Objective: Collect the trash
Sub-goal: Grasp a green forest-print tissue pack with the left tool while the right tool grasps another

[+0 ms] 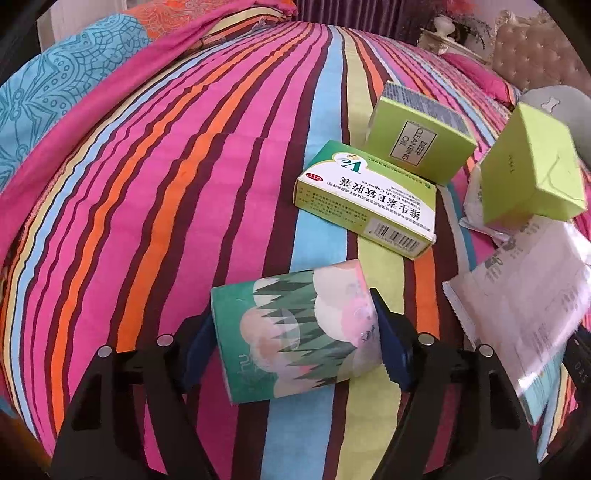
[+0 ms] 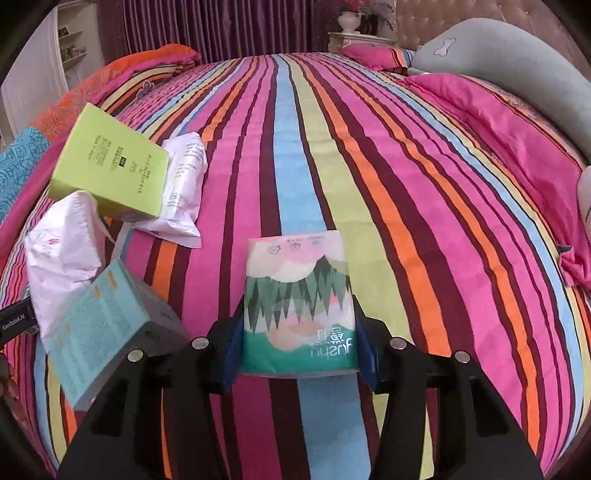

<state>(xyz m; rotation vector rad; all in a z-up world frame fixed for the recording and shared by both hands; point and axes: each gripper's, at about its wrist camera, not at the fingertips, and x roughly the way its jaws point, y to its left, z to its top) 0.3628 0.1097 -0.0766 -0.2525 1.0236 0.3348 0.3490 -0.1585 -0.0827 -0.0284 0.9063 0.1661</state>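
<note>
My left gripper (image 1: pixel 295 332) is shut on a green-and-pink tissue pack (image 1: pixel 295 332), held just above the striped bed. Beyond it lie a green-white medicine box (image 1: pixel 365 203) and a lime "Deep Cleansing Oil" box (image 1: pixel 417 133). At right, a lime box (image 1: pixel 532 166) and white plastic packets (image 1: pixel 524 306) hang blurred in the air. My right gripper (image 2: pixel 297 332) is shut on a like tissue pack (image 2: pixel 297 299). To its left a lime box (image 2: pixel 110 166), white packets (image 2: pixel 62 254) and a pale teal box (image 2: pixel 99 332) appear mid-air, blurred.
The striped bedspread (image 2: pixel 369 184) fills both views. A pink quilt (image 2: pixel 517 147) and a grey pillow (image 2: pixel 517 66) lie at the right, a blue-orange quilt (image 1: pixel 55 103) at the left. Purple curtains (image 2: pixel 221 26) and a nightstand (image 2: pixel 354 37) stand behind.
</note>
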